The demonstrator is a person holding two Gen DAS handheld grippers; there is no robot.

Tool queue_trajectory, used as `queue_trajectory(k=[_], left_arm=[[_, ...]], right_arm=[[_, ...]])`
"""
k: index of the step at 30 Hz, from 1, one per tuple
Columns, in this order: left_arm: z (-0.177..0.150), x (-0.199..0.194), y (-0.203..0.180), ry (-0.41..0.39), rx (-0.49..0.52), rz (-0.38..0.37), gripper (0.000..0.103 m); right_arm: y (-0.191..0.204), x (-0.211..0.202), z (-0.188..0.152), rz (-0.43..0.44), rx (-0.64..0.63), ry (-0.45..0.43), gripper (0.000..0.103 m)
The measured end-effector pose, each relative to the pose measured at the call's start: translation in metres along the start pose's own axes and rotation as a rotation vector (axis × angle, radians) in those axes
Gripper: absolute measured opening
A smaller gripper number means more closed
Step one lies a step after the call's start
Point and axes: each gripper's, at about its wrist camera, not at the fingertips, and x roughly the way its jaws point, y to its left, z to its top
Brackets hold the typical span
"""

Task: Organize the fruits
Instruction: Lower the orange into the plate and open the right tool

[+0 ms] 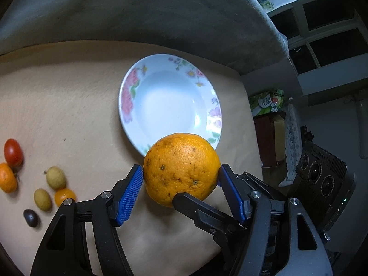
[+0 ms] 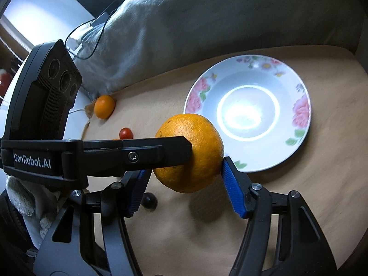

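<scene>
A large orange [image 1: 181, 168] hangs above the tan table, just in front of a white floral plate [image 1: 170, 103]. Both grippers close on it at once. My left gripper [image 1: 181, 179] has its blue pads against the orange's two sides. My right gripper [image 2: 184, 177] holds the same orange [image 2: 191, 151], with the left gripper's black finger [image 2: 138, 154] crossing in front of it. The plate [image 2: 248, 115] holds nothing. Small fruits lie at the left: a red tomato [image 1: 13, 152], a small orange [image 1: 7, 177], two yellow-green ones [image 1: 56, 177], a dark one [image 1: 31, 217].
A grey cushion [image 1: 138, 11] runs behind the table. The right gripper's body with round lenses [image 1: 322, 177] sits right of the table edge. In the right wrist view a small orange [image 2: 104, 106], a red tomato [image 2: 125, 133] and a dark fruit [image 2: 149, 201] lie left of the plate.
</scene>
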Motion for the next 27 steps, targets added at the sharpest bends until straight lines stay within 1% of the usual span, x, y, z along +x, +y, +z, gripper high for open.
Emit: queue_trajectory(k=[5,6,9,14,21,27], left_arm=[[0.011,0.010,-0.007,0.003,0.003,0.007,0.068],[0.014,0.011,-0.009,0.003,0.004,0.010,0.066],[0.018,0.010,-0.012,-0.004,0.013,0.010,0.066],[0.025,-0.004,-0.010,-0.056,0.017,0.036,0.066],[0.023,-0.029,0.001,-0.126,-0.009,0.067,0.066],[0.010,-0.060,0.014,-0.220,-0.034,0.111,0.066]], right_arm=[[-0.012,-0.002,0.009,-0.006,0.022,0.012,0.065],[-0.014,-0.002,0.011,-0.017,0.023,0.016,0.065],[-0.015,-0.008,0.019,-0.026,0.022,-0.014,0.065],[-0.005,-0.014,0.029,-0.089,-0.067,-0.017,0.065],[-0.008,-0.021,0.021,-0.122,-0.072,-0.017,0.065],[-0.011,-0.033,0.017,-0.141,-0.061,-0.050,0.065]])
